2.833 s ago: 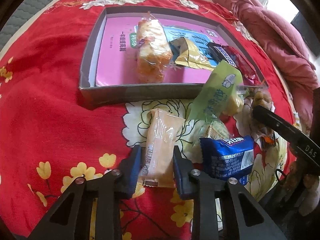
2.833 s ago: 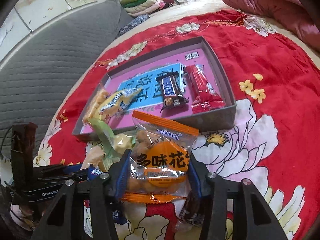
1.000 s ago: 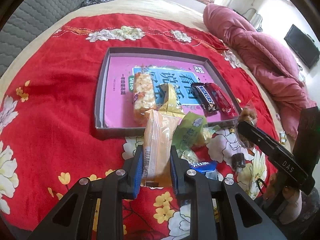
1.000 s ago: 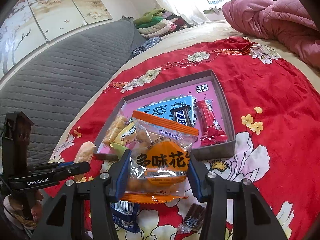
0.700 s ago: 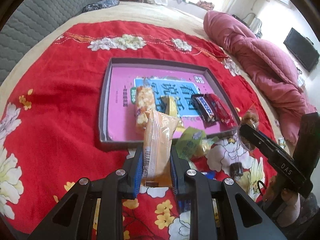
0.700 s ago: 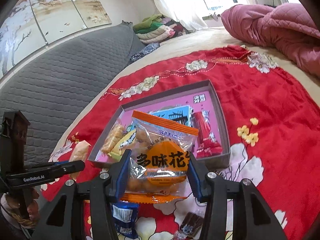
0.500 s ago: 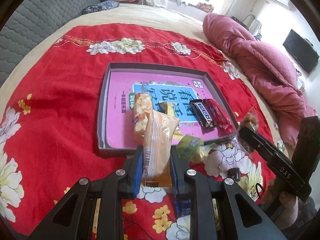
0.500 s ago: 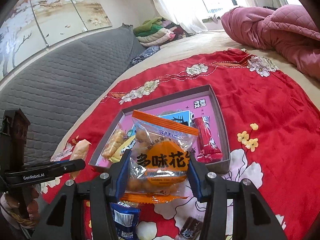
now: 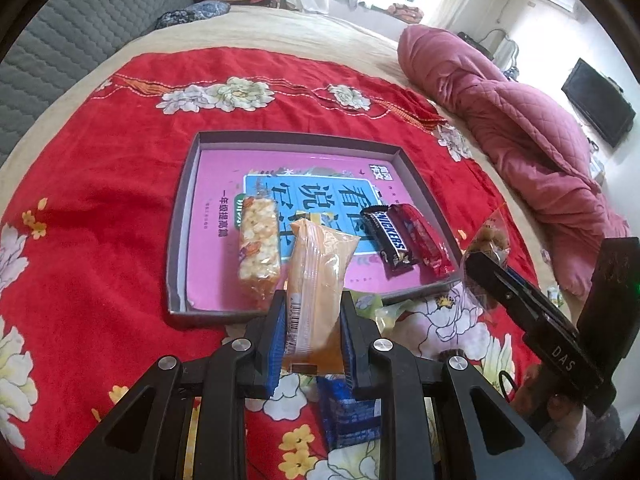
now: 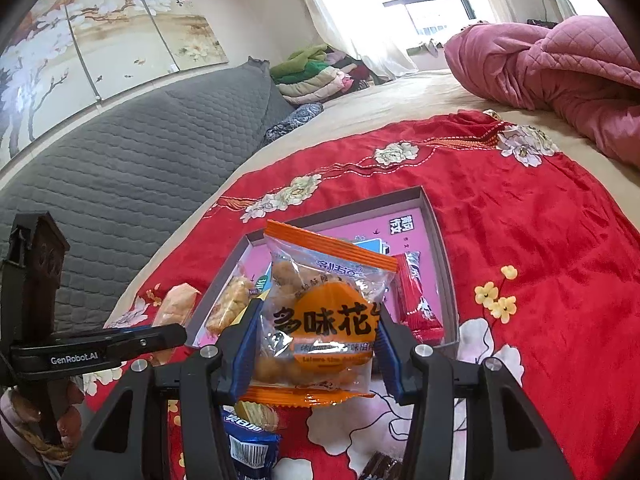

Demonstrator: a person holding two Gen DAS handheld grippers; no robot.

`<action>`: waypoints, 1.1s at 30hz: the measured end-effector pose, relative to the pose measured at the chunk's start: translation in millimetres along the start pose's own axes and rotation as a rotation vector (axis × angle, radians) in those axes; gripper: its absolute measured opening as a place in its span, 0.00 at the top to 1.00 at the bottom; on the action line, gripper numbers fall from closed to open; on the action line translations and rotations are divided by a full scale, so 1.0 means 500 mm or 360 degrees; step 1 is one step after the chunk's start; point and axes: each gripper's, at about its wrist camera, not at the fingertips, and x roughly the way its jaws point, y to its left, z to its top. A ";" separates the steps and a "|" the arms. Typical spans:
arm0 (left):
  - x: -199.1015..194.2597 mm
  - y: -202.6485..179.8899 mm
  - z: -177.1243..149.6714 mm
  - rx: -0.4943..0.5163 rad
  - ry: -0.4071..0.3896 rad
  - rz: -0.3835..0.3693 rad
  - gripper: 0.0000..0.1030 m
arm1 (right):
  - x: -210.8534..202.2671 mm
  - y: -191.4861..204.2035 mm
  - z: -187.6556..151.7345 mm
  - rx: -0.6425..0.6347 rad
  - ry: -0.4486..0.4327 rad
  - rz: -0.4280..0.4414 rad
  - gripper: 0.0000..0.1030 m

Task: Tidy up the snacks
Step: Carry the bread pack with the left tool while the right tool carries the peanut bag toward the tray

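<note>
- Red floral bedspread (image 9: 100, 184): covers the bed and carries everything; loose snacks lie on it at the near edge, not yet sorted.
- Shallow grey box (image 9: 182, 216): pink-lined and open-topped, evidently the collection point; it sits on the bedspread just beyond both grippers.
- Puffed-rice bar (image 9: 258, 240): lies lengthwise in the box's left half, leaving room beside it.
- Left gripper (image 9: 312, 328): jaws clenched on an orange-wrapped cake (image 9: 318, 280), held upright above the box's near wall, probably for lowering in beside the rice bar.
- Blue biscuit packet (image 9: 348, 412): on the bedspread under the left gripper, awaiting its turn.
- Snickers bar (image 9: 390, 238) and red bar (image 9: 424, 240): side by side, touching, at the box's right, grouped by kind.
- Right gripper (image 10: 318, 344): jaws grasping a clear peanut packet (image 10: 320, 320) by its sides, raised short of the box; likely bound for the free middle space.
</note>
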 end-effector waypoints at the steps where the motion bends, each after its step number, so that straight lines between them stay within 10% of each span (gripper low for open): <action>1: 0.001 -0.002 0.002 -0.0003 -0.0001 -0.0004 0.76 | 0.001 0.001 0.000 -0.0003 -0.0001 0.0002 0.50; 33: 0.063 -0.051 0.088 0.0007 -0.0042 -0.0049 0.76 | 0.046 -0.020 0.034 0.0013 -0.0028 -0.0058 0.50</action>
